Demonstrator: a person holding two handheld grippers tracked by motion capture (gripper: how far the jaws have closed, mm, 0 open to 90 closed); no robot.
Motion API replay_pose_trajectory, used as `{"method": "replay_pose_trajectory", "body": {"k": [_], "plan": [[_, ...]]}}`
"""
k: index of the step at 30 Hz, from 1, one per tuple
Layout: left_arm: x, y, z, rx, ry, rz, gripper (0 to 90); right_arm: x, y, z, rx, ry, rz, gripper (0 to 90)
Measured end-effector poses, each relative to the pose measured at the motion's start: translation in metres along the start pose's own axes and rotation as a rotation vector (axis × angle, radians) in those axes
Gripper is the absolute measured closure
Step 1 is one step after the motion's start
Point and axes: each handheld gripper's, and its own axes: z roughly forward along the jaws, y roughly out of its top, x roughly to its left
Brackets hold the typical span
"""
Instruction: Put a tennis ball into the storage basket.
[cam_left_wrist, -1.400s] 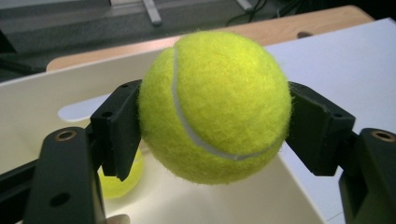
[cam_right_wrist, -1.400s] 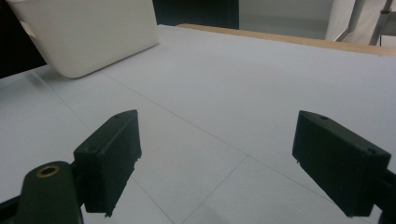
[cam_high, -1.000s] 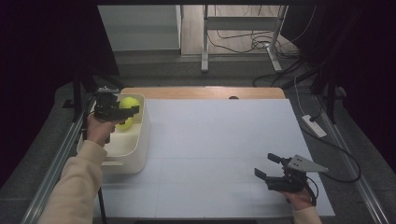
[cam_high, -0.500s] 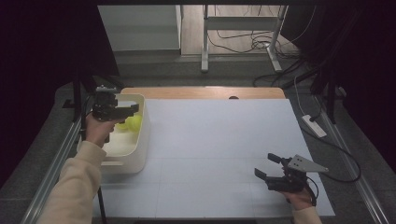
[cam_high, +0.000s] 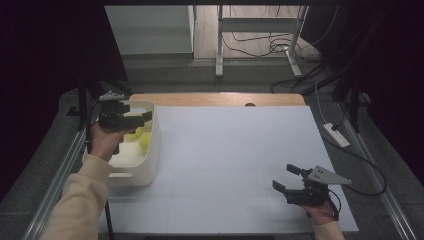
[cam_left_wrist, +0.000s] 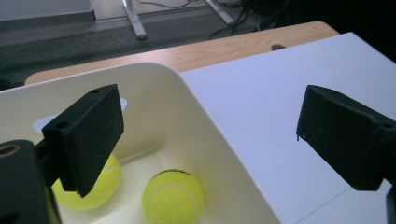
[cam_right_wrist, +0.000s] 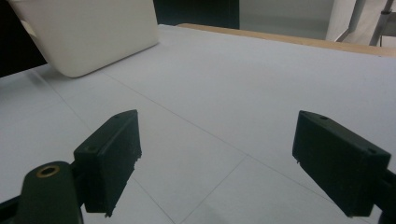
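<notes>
Left tongs (cam_high: 142, 116) have just been opening, nothing between the jaws; both tennis balls (cam_left_wrist: 173, 196) sit in the white bin (cam_high: 150, 155) at the counter's 9 o'clock. I'd lift straight up (clear the rim). Right tongs (cam_high: 287, 178) open, idle at 5 o'clock.

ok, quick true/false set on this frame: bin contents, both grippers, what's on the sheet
1. Two tennis balls lie in the white bin. True.
2. The left gripper grips a ball. False: its jaws have just been opening and nothing is between them; it hovers over the bin.
3. The right gripper is open and holds nothing. True.
4. A ball lies on the white sheet. False: both balls are in the bin.
5. The bin stands at the table's right edge. False: it stands at the left.
</notes>
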Motion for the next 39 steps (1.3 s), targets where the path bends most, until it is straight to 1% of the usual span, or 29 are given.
{"method": "replay_pose_trajectory", "body": {"k": [2, 5, 9, 11, 12, 14, 17, 20, 21, 25, 26, 27, 29, 34, 35, 39], "plan": [[-0.003, 0.0, -0.003, -0.012, -0.014, 0.005, 8.2, 0.0, 0.0, 0.0, 0.0, 0.001, 0.002, 15.4], [-0.01, -0.002, -0.007, -0.027, -0.054, 0.022, 8.1, -0.002, 0.0, 0.001, 0.001, 0.004, 0.001, 15.4], [-0.019, -0.006, -0.009, -0.042, -0.103, 0.049, 8.1, -0.001, 0.0, 0.0, -0.001, 0.008, 0.0, 15.4], [-0.021, -0.006, -0.009, -0.043, -0.111, 0.052, 8.1, 0.0, 0.0, -0.001, -0.005, 0.007, 0.004, 15.4], [-0.024, -0.007, -0.009, -0.045, -0.124, 0.06, 8.1, -0.001, 0.0, -0.002, -0.008, 0.008, 0.005, 15.4], [-0.027, -0.008, -0.01, -0.047, -0.134, 0.068, 8.0, -0.002, 0.0, -0.002, -0.01, 0.007, 0.004, 15.4], [-0.033, -0.01, -0.013, -0.058, -0.155, 0.083, 8.1, -0.002, -0.001, -0.001, -0.002, 0.01, 0.003, 15.4], [-0.039, -0.013, -0.015, -0.069, -0.174, 0.089, 9.1, -0.002, -0.001, 0.0, 0.0, 0.014, 0.004, 15.4], [-0.039, -0.013, -0.015, -0.069, -0.174, 0.089, 9.1, -0.003, -0.001, 0.0, -0.001, 0.016, 0.006, 15.4], [-0.049, -0.018, -0.016, -0.091, -0.22, 0.102, 9.1, -0.003, -0.001, 0.001, 0.0, 0.019, 0.008, 15.4], [-0.049, -0.018, -0.016, -0.091, -0.22, 0.102, 9.1, -0.003, -0.001, 0.001, 0.001, 0.02, 0.009, 15.4], [-0.054, -0.02, -0.017, -0.096, -0.234, 0.114, 9.0, -0.003, -0.001, 0.001, 0.002, 0.022, 0.009, 15.4], [-0.059, -0.022, -0.017, -0.101, -0.252, 0.123, 9.0, -0.003, -0.001, 0.001, 0.005, 0.023, 0.006, 15.4], [-0.07, -0.028, -0.02, -0.12, -0.285, 0.148, 9.0, -0.004, -0.002, 0.0, 0.007, 0.02, 0.002, 15.4], [-0.07, -0.028, -0.02, -0.12, -0.285, 0.148, 9.0, -0.004, -0.002, 0.0, 0.007, 0.02, 0.002, 15.4], [-0.083, -0.036, -0.021, -0.12, -0.321, 0.176, 8.9, -0.003, -0.002, 0.0, 0.009, 0.014, 0.0, 15.4]]}}
